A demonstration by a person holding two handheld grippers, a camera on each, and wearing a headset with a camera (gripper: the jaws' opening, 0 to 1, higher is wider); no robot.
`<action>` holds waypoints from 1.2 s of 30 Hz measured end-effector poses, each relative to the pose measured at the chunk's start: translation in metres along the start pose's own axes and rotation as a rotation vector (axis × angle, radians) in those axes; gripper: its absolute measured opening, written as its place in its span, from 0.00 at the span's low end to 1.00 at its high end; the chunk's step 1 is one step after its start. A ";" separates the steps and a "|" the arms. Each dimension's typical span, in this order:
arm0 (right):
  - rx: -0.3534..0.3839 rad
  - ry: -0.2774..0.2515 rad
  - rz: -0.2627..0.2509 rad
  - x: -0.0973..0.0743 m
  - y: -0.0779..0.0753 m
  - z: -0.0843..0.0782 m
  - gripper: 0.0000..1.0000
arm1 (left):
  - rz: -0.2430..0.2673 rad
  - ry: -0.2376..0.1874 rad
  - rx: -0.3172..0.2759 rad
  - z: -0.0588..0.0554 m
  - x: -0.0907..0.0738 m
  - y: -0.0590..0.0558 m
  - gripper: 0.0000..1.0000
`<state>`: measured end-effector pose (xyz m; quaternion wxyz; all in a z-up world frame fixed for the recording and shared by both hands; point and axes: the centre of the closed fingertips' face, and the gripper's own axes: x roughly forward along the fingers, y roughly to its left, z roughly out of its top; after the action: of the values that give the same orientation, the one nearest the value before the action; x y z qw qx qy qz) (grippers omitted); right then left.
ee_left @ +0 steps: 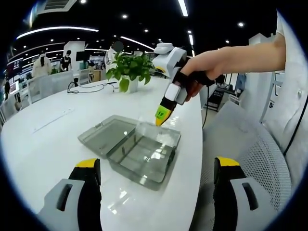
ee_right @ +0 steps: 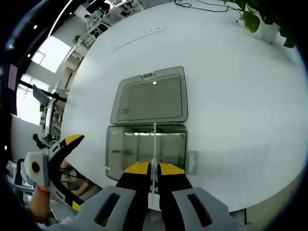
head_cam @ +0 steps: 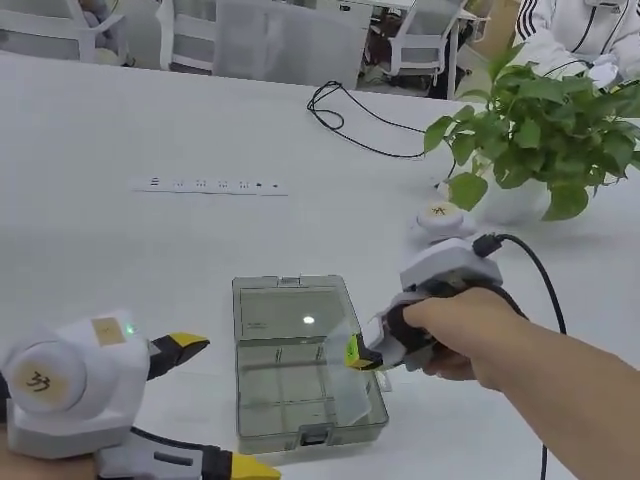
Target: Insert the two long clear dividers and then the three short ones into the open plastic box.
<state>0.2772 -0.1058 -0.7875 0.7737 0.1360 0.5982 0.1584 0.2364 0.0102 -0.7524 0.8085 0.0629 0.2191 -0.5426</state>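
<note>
Over the right part of the open plastic box (head_cam: 270, 438), the right gripper (head_cam: 362, 354) had its fingers closed on the top edge of a clear divider (ee_right: 154, 139). The sheet hung upright, running near to far across the base. That hold looked chosen so the divider could drop straight down between the walls. The box sat on the white surface (head_cam: 120, 250) with its lid (head_cam: 290, 310) folded flat to the far side, which left the base free from above. At the near left, just beside the box, the left gripper (head_cam: 232, 405) hung with its fingers spread wide and empty, probably ready to steady the box. I could not tell whether any dividers already stood inside.
</note>
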 end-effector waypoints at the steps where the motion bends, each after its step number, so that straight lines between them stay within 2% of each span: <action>1: -0.002 0.001 -0.002 0.000 0.000 0.000 0.07 | -0.001 -0.001 0.000 0.000 0.000 0.000 1.00; 26: -0.027 0.007 -0.018 0.010 -0.001 0.001 0.07 | -0.006 -0.006 -0.015 -0.001 0.001 -0.002 0.99; 27: -0.050 0.011 -0.031 0.009 -0.001 0.001 0.07 | -0.006 -0.006 -0.014 -0.001 0.001 -0.003 0.99; 36: -0.124 0.021 -0.040 0.012 0.006 0.002 0.07 | -0.002 0.000 -0.018 -0.004 0.000 -0.001 0.98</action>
<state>0.2816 -0.0951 -0.7955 0.7774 0.0743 0.5977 0.1810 0.2344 0.0110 -0.7563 0.8085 0.0557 0.2240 -0.5413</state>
